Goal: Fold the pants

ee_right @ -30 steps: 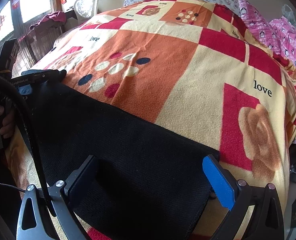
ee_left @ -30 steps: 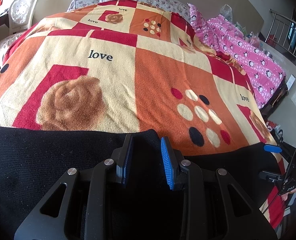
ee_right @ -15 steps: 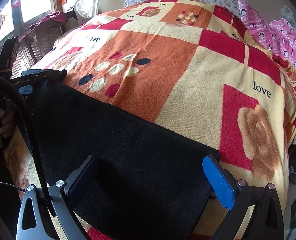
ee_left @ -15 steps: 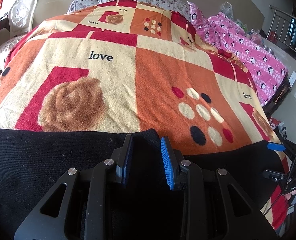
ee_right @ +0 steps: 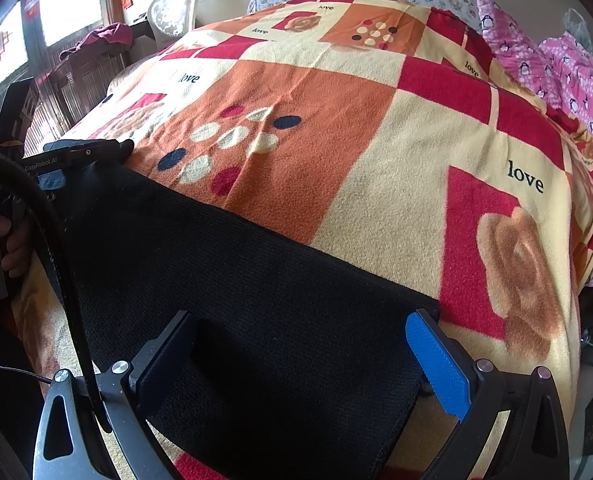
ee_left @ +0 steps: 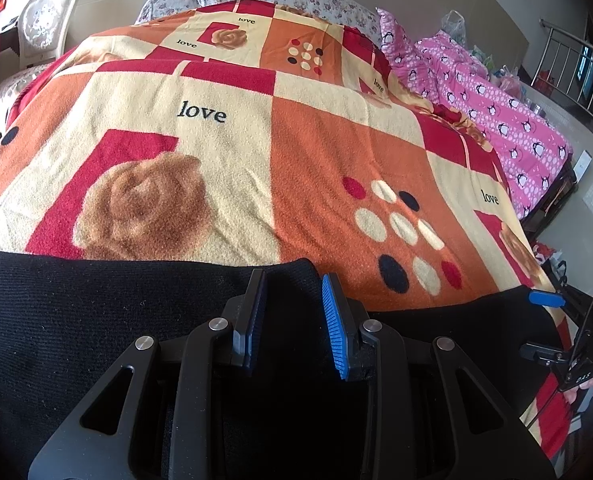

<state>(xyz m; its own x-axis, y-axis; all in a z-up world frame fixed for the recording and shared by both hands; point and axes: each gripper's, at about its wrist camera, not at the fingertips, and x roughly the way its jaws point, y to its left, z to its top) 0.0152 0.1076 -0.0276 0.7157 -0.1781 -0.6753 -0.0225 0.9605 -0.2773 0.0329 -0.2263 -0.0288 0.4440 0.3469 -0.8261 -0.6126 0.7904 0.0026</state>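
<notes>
Black knit pants (ee_left: 96, 320) lie flat along the near edge of the bed, also in the right wrist view (ee_right: 236, 280). My left gripper (ee_left: 292, 292) hovers at the pants' far edge with its blue pads a narrow gap apart, and nothing is visibly clamped between them. My right gripper (ee_right: 304, 348) is wide open, its fingers straddling the end of the pants near the corner (ee_right: 428, 308). The right gripper shows at the right edge of the left wrist view (ee_left: 548, 300); the left gripper shows at the left of the right wrist view (ee_right: 84, 152).
A patchwork blanket (ee_left: 296, 140) in orange, red and cream covers the bed. A pink penguin quilt (ee_left: 496, 112) lies along the bed's right side. A white chair (ee_left: 44, 20) stands far left. A cable (ee_right: 56, 240) hangs by my right gripper.
Both grippers have stayed in place over the pants; the left wrist view has shifted slightly. Jaw openings are unchanged.
</notes>
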